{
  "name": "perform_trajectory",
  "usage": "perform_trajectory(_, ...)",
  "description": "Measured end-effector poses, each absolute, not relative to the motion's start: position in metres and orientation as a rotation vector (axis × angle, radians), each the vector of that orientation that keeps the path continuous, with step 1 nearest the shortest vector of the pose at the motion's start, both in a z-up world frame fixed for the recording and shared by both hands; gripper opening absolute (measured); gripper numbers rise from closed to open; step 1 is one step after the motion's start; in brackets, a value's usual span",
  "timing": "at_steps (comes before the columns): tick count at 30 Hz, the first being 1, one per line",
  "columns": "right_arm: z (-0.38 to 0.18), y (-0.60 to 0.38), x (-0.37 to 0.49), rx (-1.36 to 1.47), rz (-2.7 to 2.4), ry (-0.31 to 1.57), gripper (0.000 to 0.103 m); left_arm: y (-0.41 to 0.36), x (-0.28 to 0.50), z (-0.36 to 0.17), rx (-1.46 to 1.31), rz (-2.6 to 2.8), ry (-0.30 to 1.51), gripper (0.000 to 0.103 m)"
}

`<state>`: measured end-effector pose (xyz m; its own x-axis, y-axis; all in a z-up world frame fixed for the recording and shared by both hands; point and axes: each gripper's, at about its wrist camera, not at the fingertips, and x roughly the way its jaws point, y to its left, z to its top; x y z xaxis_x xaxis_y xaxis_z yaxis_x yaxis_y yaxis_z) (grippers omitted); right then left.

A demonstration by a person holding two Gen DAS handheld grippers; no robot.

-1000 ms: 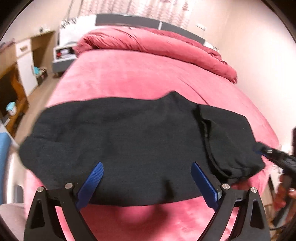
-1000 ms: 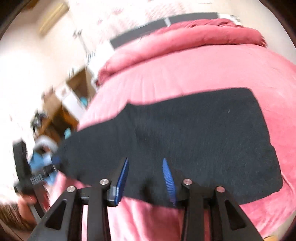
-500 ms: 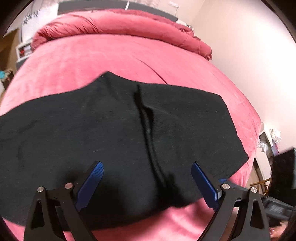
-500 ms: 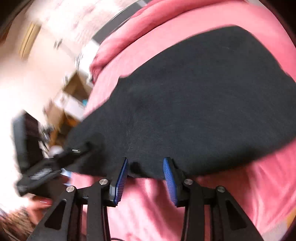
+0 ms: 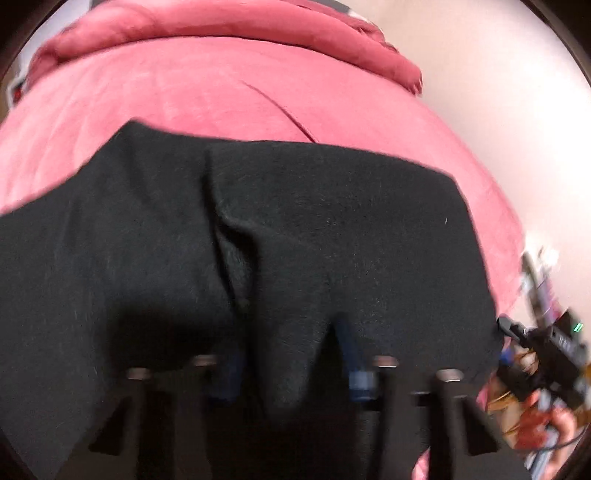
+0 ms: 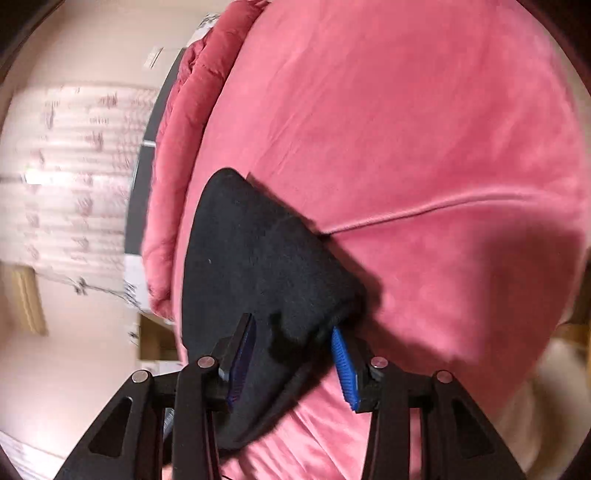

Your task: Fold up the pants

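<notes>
Black pants (image 5: 332, 229) lie spread across a pink bed (image 5: 184, 92), with a crease running down their middle. My left gripper (image 5: 291, 362) is blurred at the near hem; its jaws are closing, and a tongue of the black cloth is pinched between the blue pads. In the right wrist view my right gripper (image 6: 291, 354) is rolled sideways, its jaws closing on a thick fold of the pants (image 6: 258, 258). The fold rises off the bed (image 6: 406, 129) in a cone. The right gripper (image 5: 546, 343) and a hand also show at the right edge of the left wrist view.
A rolled pink duvet (image 5: 221, 18) lies along the head of the bed. A pale wall stands to the right, with small clutter (image 5: 543, 280) beyond the bed's edge. A patterned curtain (image 6: 74, 166) and a dark headboard (image 6: 140, 184) are in the right wrist view.
The left gripper slid right along the hem and went from wide open to closed on the cloth. The right gripper rolled sideways, dropped to the pants' end and took up a fold.
</notes>
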<state>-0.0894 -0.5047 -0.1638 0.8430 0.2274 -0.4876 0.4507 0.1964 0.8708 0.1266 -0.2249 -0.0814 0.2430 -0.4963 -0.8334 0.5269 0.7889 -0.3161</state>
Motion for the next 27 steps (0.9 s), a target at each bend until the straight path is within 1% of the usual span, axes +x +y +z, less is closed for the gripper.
perform_trajectory(1, -0.165, -0.505, -0.084, 1.379, -0.185, 0.584, 0.013, -0.229, 0.127, -0.078, 0.038, -0.725, 1.118, 0.024)
perform_trajectory(5, -0.136, -0.487, -0.093, 1.260, -0.228, 0.526, 0.012, -0.227, 0.119, -0.057, 0.021, -0.761, 1.011, 0.023)
perform_trajectory(7, -0.127, -0.475, -0.095, 1.220, -0.246, 0.507, 0.011, -0.229, 0.113, -0.059, 0.090, -0.727, 0.975, 0.023)
perform_trajectory(9, -0.149, -0.479, -0.107, 1.286, -0.268, 0.568, 0.012, -0.233, 0.113, -0.080, 0.177, -0.696, 1.024, 0.024)
perform_trajectory(10, -0.167, -0.482, -0.107, 1.349, -0.275, 0.608, 0.012, -0.230, 0.112, -0.083, 0.174, -0.710, 1.020, 0.025)
perform_trajectory(12, -0.185, -0.491, -0.114, 1.513, -0.230, 0.549, 0.014, -0.222, 0.107, -0.078, 0.184, -0.724, 0.979, 0.035)
perform_trajectory(13, -0.181, -0.493, -0.116, 1.520, -0.224, 0.539, 0.019, -0.219, 0.106, -0.076, 0.190, -0.713, 0.975, 0.047)
perform_trajectory(14, -0.170, -0.497, -0.119, 1.459, -0.256, 0.559, 0.020, -0.215, 0.106, -0.075, 0.189, -0.694, 0.973, 0.059)
perform_trajectory(15, -0.157, -0.498, -0.120, 1.371, -0.275, 0.582, 0.020, -0.208, 0.108, -0.073, 0.167, -0.669, 0.968, 0.062)
perform_trajectory(16, -0.141, -0.497, -0.117, 1.259, -0.296, 0.600, 0.024, -0.201, 0.109, -0.072, 0.133, -0.650, 0.972, 0.063)
perform_trajectory(18, -0.110, -0.493, -0.108, 1.020, -0.351, 0.604, 0.024, -0.191, 0.110, -0.074, 0.075, -0.635, 0.995, 0.063)
perform_trajectory(20, -0.079, -0.489, -0.090, 0.787, -0.356, 0.586, 0.024, -0.188, 0.105, -0.078, 0.052, -0.619, 0.997, 0.066)
perform_trajectory(23, -0.059, -0.486, -0.043, 0.647, -0.236, 0.561, 0.025, -0.195, 0.089, -0.081, 0.131, -0.608, 0.964, 0.067)
perform_trajectory(25, -0.056, -0.480, 0.009, 0.561, -0.163, 0.628, 0.024, -0.199, 0.083, -0.083, 0.174, -0.598, 0.948, 0.068)
perform_trajectory(27, -0.060, -0.477, 0.040, 0.496, -0.108, 0.658, 0.024, -0.207, 0.075, -0.086, 0.181, -0.578, 0.948, 0.073)
